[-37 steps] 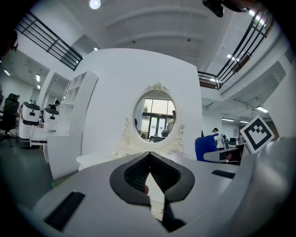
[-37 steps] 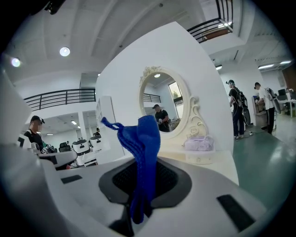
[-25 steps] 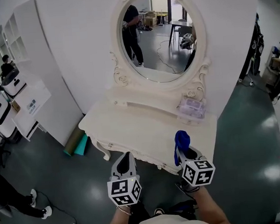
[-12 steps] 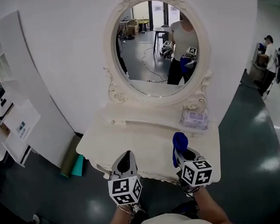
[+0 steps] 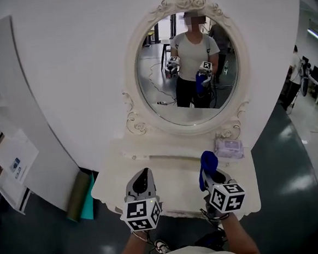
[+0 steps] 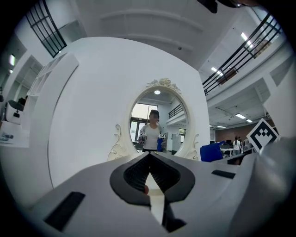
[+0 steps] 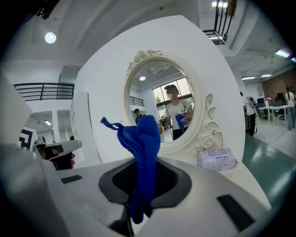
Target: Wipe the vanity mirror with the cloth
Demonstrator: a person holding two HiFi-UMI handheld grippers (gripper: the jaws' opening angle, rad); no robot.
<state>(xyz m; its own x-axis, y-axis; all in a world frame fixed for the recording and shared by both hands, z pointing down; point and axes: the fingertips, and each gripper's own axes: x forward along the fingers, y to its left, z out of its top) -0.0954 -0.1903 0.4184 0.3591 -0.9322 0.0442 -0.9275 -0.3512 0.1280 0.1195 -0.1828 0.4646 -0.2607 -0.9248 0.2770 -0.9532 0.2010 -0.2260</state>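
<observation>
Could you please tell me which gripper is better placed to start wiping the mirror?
Right, I'd say: the right gripper is shut on the blue cloth, while the left gripper is shut and empty. Both are about equally short of the mirror.

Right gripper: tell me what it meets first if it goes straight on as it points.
Likely the vanity mirror, low on its frame; the cloth in the right gripper would touch first. Depth unclear.
</observation>
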